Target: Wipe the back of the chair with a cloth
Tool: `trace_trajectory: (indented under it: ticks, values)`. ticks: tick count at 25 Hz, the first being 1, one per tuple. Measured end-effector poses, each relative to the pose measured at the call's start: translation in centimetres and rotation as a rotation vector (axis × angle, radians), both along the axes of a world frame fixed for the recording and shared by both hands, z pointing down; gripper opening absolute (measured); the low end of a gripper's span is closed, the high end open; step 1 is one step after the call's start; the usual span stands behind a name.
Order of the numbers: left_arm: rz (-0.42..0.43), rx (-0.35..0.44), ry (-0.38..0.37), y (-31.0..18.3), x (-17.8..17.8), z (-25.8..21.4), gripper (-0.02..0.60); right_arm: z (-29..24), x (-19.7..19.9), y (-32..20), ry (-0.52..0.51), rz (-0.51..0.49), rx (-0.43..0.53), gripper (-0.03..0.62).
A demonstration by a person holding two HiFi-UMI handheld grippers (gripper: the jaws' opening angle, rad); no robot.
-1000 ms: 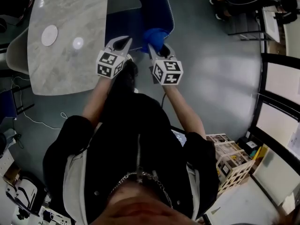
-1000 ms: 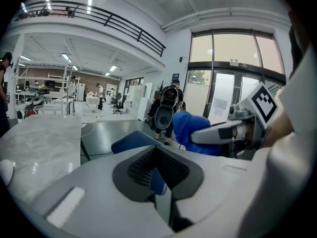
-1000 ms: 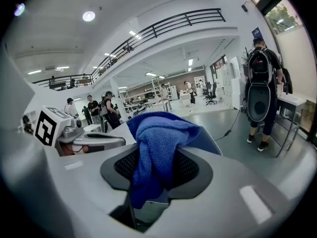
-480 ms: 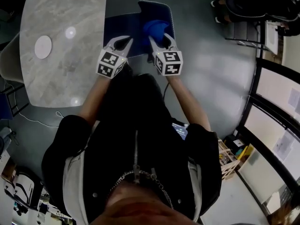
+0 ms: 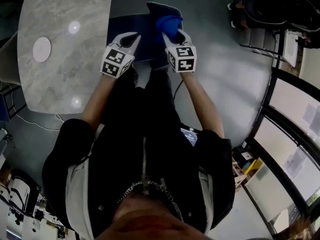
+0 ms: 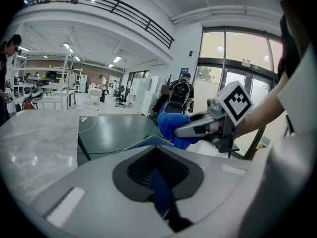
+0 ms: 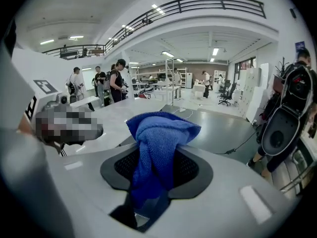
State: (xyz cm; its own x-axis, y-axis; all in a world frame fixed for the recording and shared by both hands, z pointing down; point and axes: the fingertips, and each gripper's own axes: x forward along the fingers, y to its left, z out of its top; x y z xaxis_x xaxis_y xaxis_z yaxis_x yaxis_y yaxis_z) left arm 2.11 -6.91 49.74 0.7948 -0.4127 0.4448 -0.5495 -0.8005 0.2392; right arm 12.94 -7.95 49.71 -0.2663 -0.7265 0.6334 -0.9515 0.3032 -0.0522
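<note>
Overhead, right gripper [image 5: 173,35] clamping blue cloth [image 5: 169,23], chair [image 5: 146,28] below.

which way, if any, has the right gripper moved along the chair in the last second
Yes. The right gripper, shut on the blue cloth, has moved up the picture along the blue chair, nearer its far edge.

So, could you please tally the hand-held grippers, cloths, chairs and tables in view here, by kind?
Hand-held grippers: 2 (left, right)
Cloth: 1
Chair: 1
Table: 1
Total: 5
</note>
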Motion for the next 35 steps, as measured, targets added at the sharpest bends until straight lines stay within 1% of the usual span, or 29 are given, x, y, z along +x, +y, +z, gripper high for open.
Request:
trace_trajectory:
  ticks: [3, 8, 14, 18, 25, 35]
  values:
    - [-0.028, 0.0, -0.009, -0.8, 0.8, 0.1, 0.011, 2.0, 1.7, -1.6, 0.052, -0.039, -0.048, 0.156]
    - [-0.086, -0.009, -0.029, -2.2, 2.1, 0.2, 0.011, 5.6, 4.7, -5.0, 0.108, -0.121, -0.134, 0.155]
    - [-0.173, -0.045, -0.047, -3.3, 2.1, 1.1, 0.011, 8.5, 5.4, -8.6, 0.193, -0.281, -0.183, 0.155]
    - [-0.215, -0.055, -0.053, -3.9, 2.8, 1.7, 0.011, 10.0, 6.0, -9.6, 0.202, -0.346, -0.219, 0.152]
    - [-0.239, -0.07, -0.057, -3.7, 2.7, 2.4, 0.011, 11.2, 6.2, -9.6, 0.208, -0.369, -0.239, 0.152]
    - [-0.209, -0.071, -0.061, -2.0, 3.0, 2.7, 0.011, 11.8, 6.2, -7.5, 0.223, -0.373, -0.249, 0.15]
